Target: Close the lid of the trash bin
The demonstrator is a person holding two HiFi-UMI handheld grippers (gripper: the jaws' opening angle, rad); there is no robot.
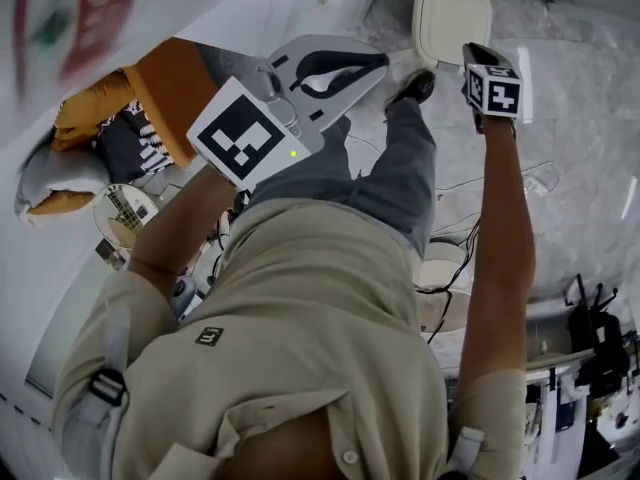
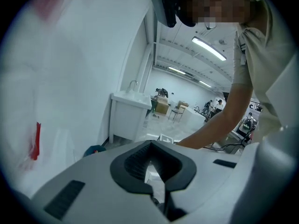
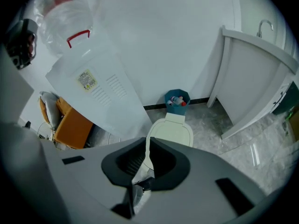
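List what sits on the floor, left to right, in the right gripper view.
orange seat → trash bin → white sink cabinet. The blue bin is left out because it stands directly behind the trash bin.

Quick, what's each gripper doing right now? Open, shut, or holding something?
Left gripper: jaws shut, holding nothing.
Right gripper: jaws shut, holding nothing.

The trash bin [image 3: 171,132] stands before a small basket [image 3: 177,100], with a cabinet [image 3: 252,90] to its right.
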